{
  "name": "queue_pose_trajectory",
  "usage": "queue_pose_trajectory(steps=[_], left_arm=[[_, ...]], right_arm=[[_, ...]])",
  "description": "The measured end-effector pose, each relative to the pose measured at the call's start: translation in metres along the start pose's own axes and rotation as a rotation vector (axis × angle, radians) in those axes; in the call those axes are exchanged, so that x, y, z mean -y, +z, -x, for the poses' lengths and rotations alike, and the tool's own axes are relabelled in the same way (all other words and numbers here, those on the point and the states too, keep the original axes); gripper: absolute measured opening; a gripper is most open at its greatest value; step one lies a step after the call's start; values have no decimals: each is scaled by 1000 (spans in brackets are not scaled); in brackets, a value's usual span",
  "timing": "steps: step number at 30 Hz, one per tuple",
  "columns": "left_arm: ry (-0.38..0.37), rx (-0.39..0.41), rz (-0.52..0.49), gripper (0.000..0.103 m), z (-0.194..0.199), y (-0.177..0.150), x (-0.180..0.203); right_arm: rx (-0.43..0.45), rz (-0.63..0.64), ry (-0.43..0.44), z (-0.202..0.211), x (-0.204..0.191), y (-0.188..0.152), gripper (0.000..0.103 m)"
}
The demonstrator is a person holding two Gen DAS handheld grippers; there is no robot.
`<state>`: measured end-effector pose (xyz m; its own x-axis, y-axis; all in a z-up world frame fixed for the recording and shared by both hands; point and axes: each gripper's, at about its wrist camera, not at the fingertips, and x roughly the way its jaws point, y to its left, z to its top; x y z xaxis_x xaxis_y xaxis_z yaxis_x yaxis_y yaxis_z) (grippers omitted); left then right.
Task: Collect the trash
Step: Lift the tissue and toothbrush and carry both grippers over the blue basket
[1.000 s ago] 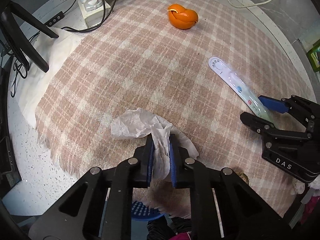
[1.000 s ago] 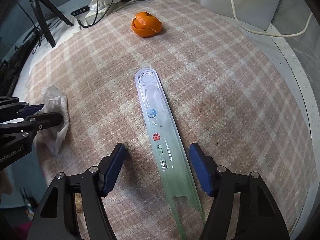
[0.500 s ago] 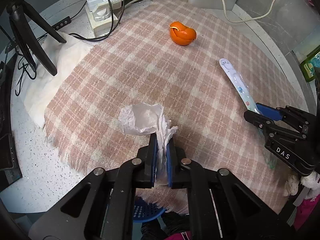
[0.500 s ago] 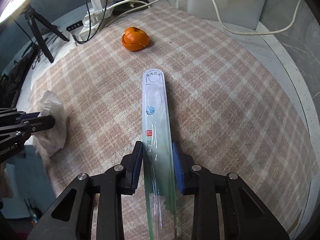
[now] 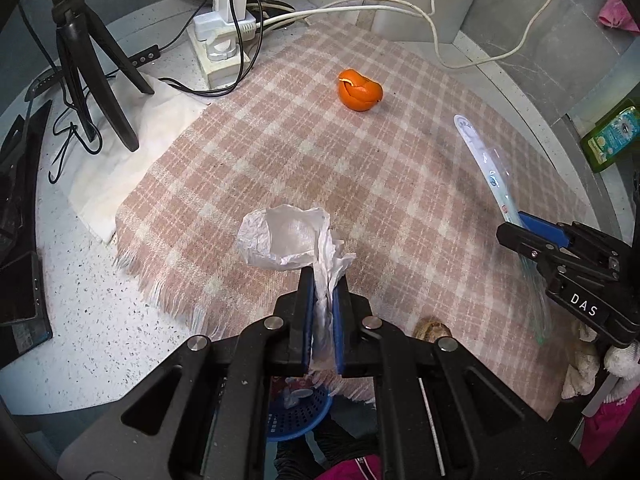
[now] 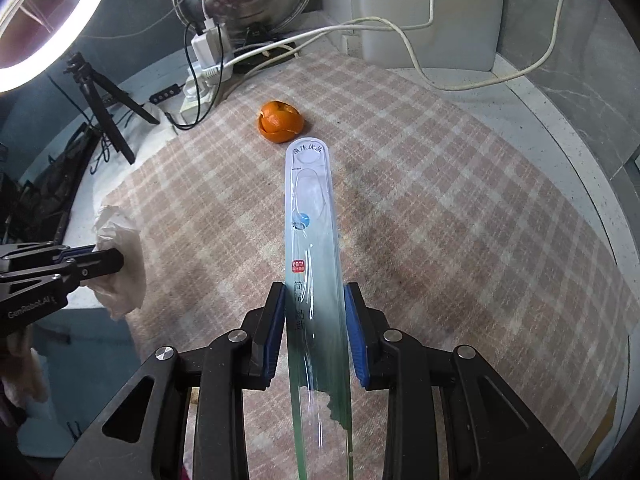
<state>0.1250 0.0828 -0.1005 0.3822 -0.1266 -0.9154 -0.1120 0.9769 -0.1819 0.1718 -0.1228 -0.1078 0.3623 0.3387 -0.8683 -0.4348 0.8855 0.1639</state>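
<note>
Over the pink plaid cloth [image 5: 288, 152], the left gripper [image 5: 323, 280] has its blue pads pinched tight on a crumpled white tissue [image 5: 288, 236], whose loose end billows out beyond the fingertips, clear of the cloth. To its right, the right gripper [image 6: 315, 304] has just been closing and now clamps the long clear toothbrush package [image 6: 310, 216] by its edges, the rounded end pointing toward the orange peel [image 6: 280, 122], which sits on the cloth near the power strip [image 5: 222, 46]. Below the table edge, a blue basket [image 5: 298, 416] shows between the left fingers
</note>
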Motion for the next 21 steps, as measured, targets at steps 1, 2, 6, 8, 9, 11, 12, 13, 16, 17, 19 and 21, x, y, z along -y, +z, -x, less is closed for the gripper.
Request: queue_pose_trajectory(steps=[1,2,6,8,9,11,12,13,16,17,19,21], left_arm=[[-3,6,0,6,3,-2,-1],[-5,12,0,6,6,-4,-1],[-18,28,-1,6,17,-13,-4],[-24,34,-2,6,22,-19,-6],[-29,37,-2,6,24,-22,-8],[-35,41,-2,6,29,-27,-10],[-37,44,-2,6,31,-30,-12],[-37,47,-3,6,32,-32,-13],[-32,54,-4,6,38,-41,-18],[-30,55,-3,6,40,-43,-21],[-29,56,1,6,43,-48,-25],[-30,56,6,6,45,-53,-30]], right_arm=[[4,-1,6,4,-2,-1,27],[8,-2,11,7,-4,-3,27],[26,-4,28,23,-15,-10,27],[32,-6,33,30,-20,-13,27],[35,-8,38,33,-23,-15,27],[40,-13,49,39,-29,-19,27],[42,-15,55,42,-32,-21,27],[43,-14,59,44,-35,-23,27],[44,-7,74,49,-45,-28,27],[45,-5,81,51,-50,-30,27],[44,-2,93,53,-57,-34,27],[41,0,106,55,-65,-38,27]])
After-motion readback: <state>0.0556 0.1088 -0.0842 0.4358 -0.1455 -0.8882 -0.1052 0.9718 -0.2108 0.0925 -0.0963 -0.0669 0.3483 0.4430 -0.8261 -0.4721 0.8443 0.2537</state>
